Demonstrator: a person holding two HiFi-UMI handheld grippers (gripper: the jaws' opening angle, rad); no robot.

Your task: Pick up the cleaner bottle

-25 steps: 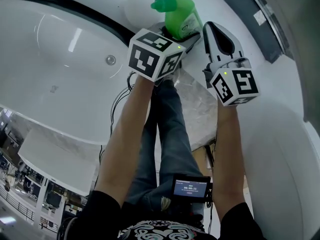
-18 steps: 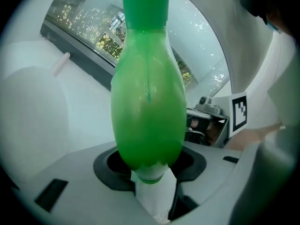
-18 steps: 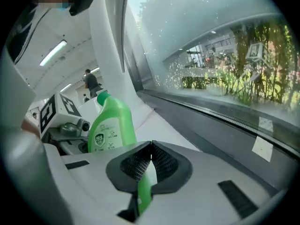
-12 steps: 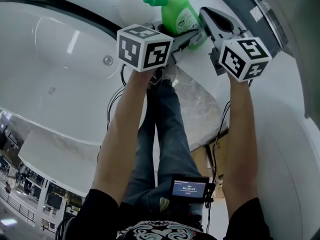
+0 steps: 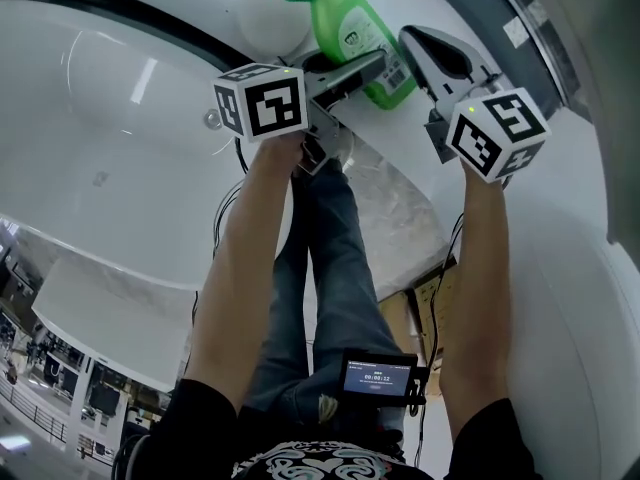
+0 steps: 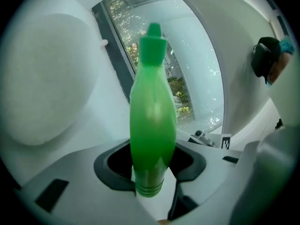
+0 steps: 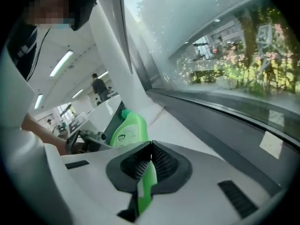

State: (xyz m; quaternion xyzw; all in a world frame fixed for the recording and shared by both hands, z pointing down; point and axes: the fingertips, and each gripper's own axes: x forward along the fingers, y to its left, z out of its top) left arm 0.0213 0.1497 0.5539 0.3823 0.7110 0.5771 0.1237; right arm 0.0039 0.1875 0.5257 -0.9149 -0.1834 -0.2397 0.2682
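The green cleaner bottle (image 5: 350,28) is off the surface, lying tilted with its cap toward the upper left in the head view. My left gripper (image 5: 378,66) is shut on its lower body. In the left gripper view the bottle (image 6: 152,121) fills the space between the jaws, base near the camera and cap pointing away, and the left gripper (image 6: 152,165) clamps it from both sides. My right gripper (image 5: 410,38) sits just right of the bottle, shut and holding nothing. In the right gripper view its pads (image 7: 150,146) meet, and the bottle (image 7: 129,130) shows beyond to the left.
A white bathtub (image 5: 120,118) spreads to the left, with a round white object (image 5: 268,13) behind the bottle. A dark window frame (image 5: 530,58) runs along the right. Below are the person's jeans-clad legs (image 5: 340,268) and a marble ledge (image 5: 400,208).
The left gripper has rolled and its marker cube has shifted left. The bottle has turned with it, cap swinging further up-left. The right gripper has risen to beside the bottle.
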